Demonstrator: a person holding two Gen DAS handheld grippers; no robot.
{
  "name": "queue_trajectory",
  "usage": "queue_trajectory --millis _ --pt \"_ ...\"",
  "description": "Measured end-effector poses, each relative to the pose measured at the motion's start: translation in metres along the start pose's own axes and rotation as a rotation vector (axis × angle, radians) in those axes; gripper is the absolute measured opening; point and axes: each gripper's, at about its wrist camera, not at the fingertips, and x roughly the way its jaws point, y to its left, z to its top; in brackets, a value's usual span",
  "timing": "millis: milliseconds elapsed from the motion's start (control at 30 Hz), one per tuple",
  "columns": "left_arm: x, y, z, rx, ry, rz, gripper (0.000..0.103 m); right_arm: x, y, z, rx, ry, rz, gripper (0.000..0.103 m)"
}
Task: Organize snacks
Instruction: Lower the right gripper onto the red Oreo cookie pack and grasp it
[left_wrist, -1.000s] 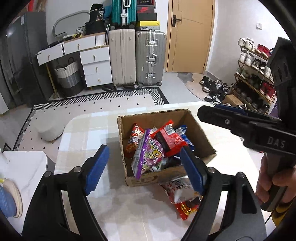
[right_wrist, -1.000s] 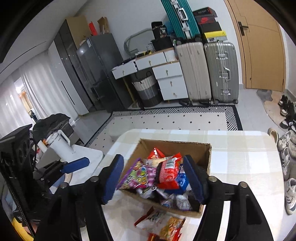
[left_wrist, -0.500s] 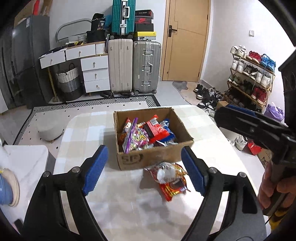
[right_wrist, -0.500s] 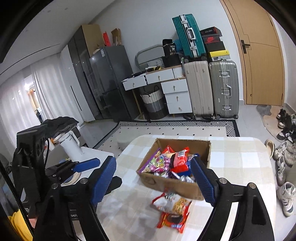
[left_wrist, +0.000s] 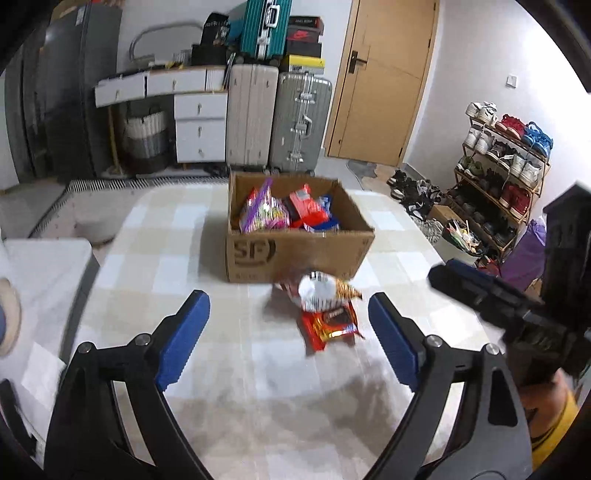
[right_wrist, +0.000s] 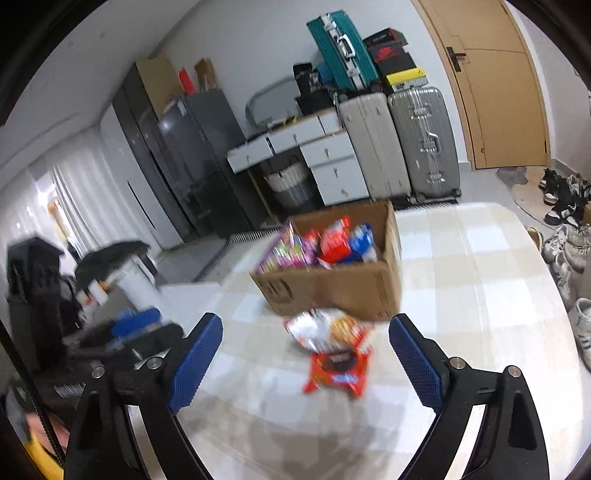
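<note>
A brown cardboard box (left_wrist: 295, 251) (right_wrist: 332, 284) full of snack packets stands on the checked table. Just in front of it lie two loose packets: a white-and-orange one (left_wrist: 319, 293) (right_wrist: 325, 328) resting on a red one (left_wrist: 328, 326) (right_wrist: 340, 369). My left gripper (left_wrist: 288, 332) hovers short of them, jaws still opening, nothing between its blue pads. My right gripper (right_wrist: 306, 354) is also back from the packets, jaws opening and empty. In the left wrist view the right gripper (left_wrist: 491, 295) shows at the right edge; in the right wrist view the left gripper (right_wrist: 136, 328) shows at the left.
The table (left_wrist: 166, 258) has rounded edges, with floor beyond on all sides. Suitcases (left_wrist: 277, 122), white drawers (left_wrist: 199, 129) and a door (left_wrist: 384, 81) stand behind. A shoe rack (left_wrist: 506, 173) is on the right. A white side table (left_wrist: 40, 269) sits on the left.
Both grippers pulled back from above the box, so box and loose packets now look farther away. Both pairs of jaws have spread wider. The packets lie where they were.
</note>
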Motion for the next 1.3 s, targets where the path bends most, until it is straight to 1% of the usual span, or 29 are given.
queue_trajectory --millis 133,200,300,367,400,467,567,833,967,1067,1100,1233,1300 --pt "0.023 0.006 -0.015 -0.027 0.005 -0.013 0.087 0.023 -0.013 -0.025 0.022 0.049 0.001 0.093" --pt "0.035 0.009 -0.019 -0.042 0.007 -0.014 0.089 0.037 -0.018 -0.035 0.038 0.075 -0.001 0.093" --pt "0.054 0.014 -0.029 -0.069 0.025 -0.011 0.095 0.053 -0.023 -0.044 0.047 0.102 -0.004 0.093" --pt "0.068 0.017 -0.032 -0.081 0.029 -0.008 0.101 0.061 -0.023 -0.048 0.040 0.110 -0.009 0.093" --pt "0.073 0.018 -0.034 -0.086 0.028 0.000 0.101 0.063 -0.023 -0.048 0.035 0.111 -0.007 0.093" --pt "0.083 0.022 -0.038 -0.094 0.020 0.011 0.101 0.070 -0.021 -0.049 0.018 0.107 -0.018 0.093" --pt "0.096 0.025 -0.042 -0.088 0.021 0.031 0.101 0.079 -0.018 -0.053 -0.004 0.125 -0.031 0.093" --pt "0.128 0.040 -0.052 -0.102 0.068 0.048 0.102 0.103 -0.017 -0.057 -0.006 0.179 -0.048 0.093" --pt "0.136 0.046 -0.053 -0.118 0.076 0.045 0.102 0.112 -0.013 -0.055 -0.014 0.198 -0.068 0.093" --pt "0.140 0.051 -0.054 -0.130 0.078 0.040 0.102 0.118 -0.011 -0.055 -0.015 0.223 -0.059 0.093" --pt "0.143 0.053 -0.054 -0.136 0.081 0.037 0.102 0.124 -0.008 -0.057 -0.029 0.247 -0.059 0.093" --pt "0.144 0.056 -0.057 -0.150 0.081 0.040 0.102 0.133 0.000 -0.059 -0.084 0.261 -0.102 0.093" --pt "0.148 0.059 -0.057 -0.158 0.085 0.037 0.102 0.141 0.003 -0.061 -0.117 0.278 -0.147 0.093"
